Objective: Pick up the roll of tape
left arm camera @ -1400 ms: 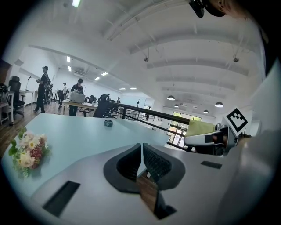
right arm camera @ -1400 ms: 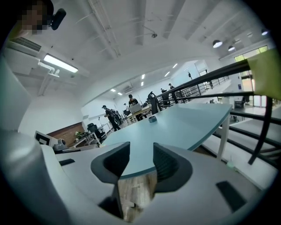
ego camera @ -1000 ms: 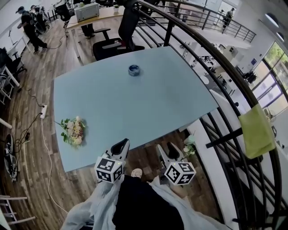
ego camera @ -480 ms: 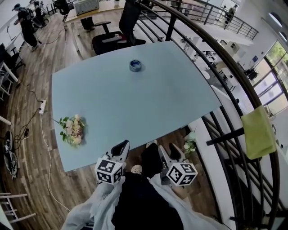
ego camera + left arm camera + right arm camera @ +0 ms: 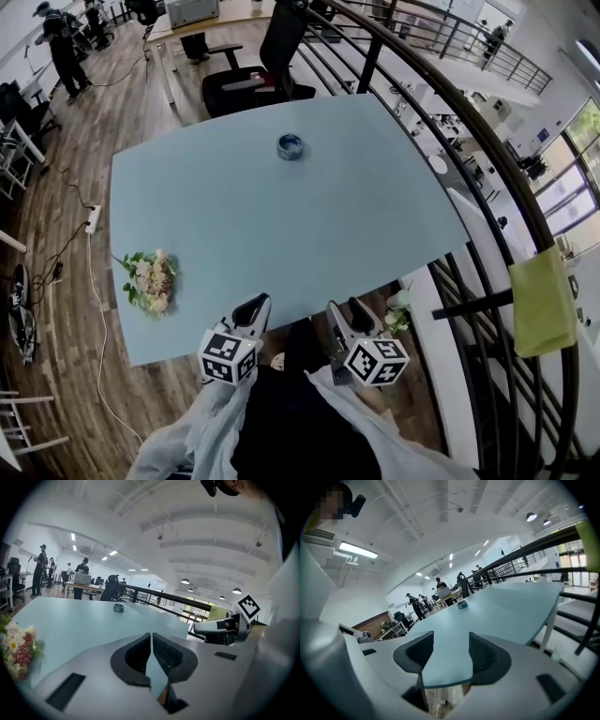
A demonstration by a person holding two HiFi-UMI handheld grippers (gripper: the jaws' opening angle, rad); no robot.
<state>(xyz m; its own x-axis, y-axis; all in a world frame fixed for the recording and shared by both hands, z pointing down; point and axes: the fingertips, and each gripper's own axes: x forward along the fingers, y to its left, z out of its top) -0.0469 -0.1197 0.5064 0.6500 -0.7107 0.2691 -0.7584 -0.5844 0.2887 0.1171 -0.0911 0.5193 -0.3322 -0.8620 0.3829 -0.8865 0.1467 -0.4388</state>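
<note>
The roll of tape (image 5: 290,146), small, blue and grey, lies flat on the far part of the light blue table (image 5: 206,206). It shows small and distant in the left gripper view (image 5: 118,607) and in the right gripper view (image 5: 462,604). Both grippers hang at the table's near edge, far from the tape. My left gripper (image 5: 253,307) is shut with nothing in it; its pads (image 5: 161,653) meet at the tips. My right gripper (image 5: 349,314) is open, and between its fingers (image 5: 485,656) only the table edge shows.
A bouquet of flowers (image 5: 147,278) lies on the table's near left side. A black office chair (image 5: 253,80) stands behind the far edge. A dark curved railing (image 5: 469,122) runs along the right, with a green cloth (image 5: 542,302) hung on it. People stand at the back left (image 5: 61,42).
Both grippers stay at the near edge in the same states. The head view has shifted a little, so the table sits slightly differently in frame. The tape has not moved on the table.
</note>
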